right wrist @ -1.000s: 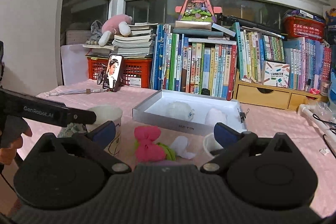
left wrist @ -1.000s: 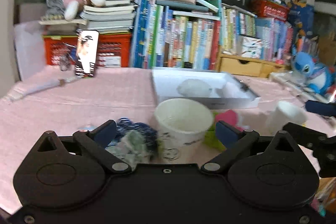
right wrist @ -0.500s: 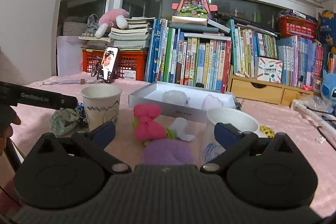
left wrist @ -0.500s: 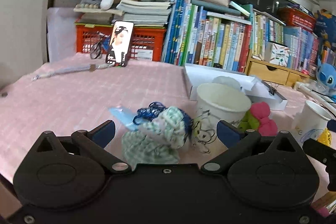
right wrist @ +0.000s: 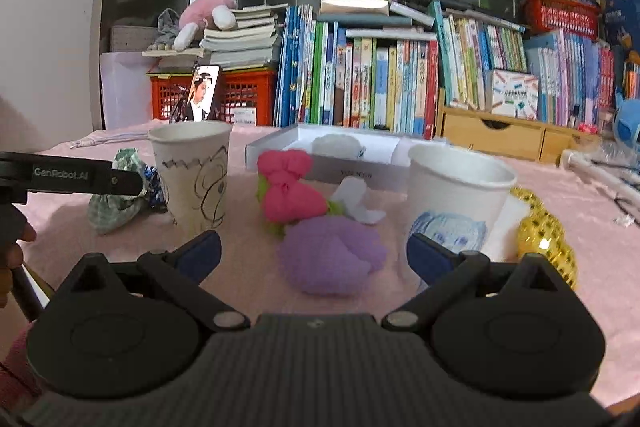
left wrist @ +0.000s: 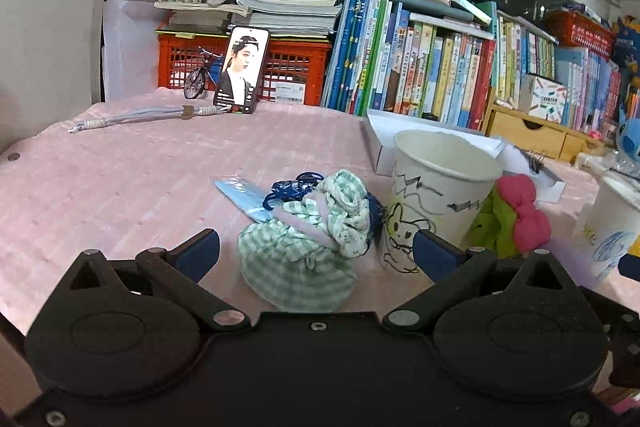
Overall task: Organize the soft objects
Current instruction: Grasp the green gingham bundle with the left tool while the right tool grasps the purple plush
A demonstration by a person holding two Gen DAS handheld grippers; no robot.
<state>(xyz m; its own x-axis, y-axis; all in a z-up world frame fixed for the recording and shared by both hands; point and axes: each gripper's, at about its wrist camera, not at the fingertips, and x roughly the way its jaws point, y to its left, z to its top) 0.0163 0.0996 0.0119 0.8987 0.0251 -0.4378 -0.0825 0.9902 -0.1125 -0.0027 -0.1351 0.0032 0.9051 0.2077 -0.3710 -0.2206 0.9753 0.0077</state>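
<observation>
My left gripper (left wrist: 316,251) is open, its fingers either side of a green checked cloth bundle (left wrist: 304,247) on the pink tablecloth, not touching it. A blue hair tie (left wrist: 292,187) lies behind the bundle. A paper cup with a cartoon drawing (left wrist: 436,195) stands right of it. My right gripper (right wrist: 314,251) is open around a purple fluffy ball (right wrist: 332,255). Behind that lie a pink bow with green (right wrist: 288,191) and a white soft piece (right wrist: 356,203). A second paper cup (right wrist: 456,203) stands to the right.
A shallow white box (right wrist: 340,167) holding white soft items stands behind. A gold sequinned object (right wrist: 548,235) lies at the right. Books, a red crate (left wrist: 180,67), a phone (left wrist: 242,71) and plush toys line the back. The left gripper shows in the right wrist view (right wrist: 80,179).
Both grippers have dropped lower and drawn back. The green bundle now sits between the left fingers and the purple ball between the right fingers. Both stay open.
</observation>
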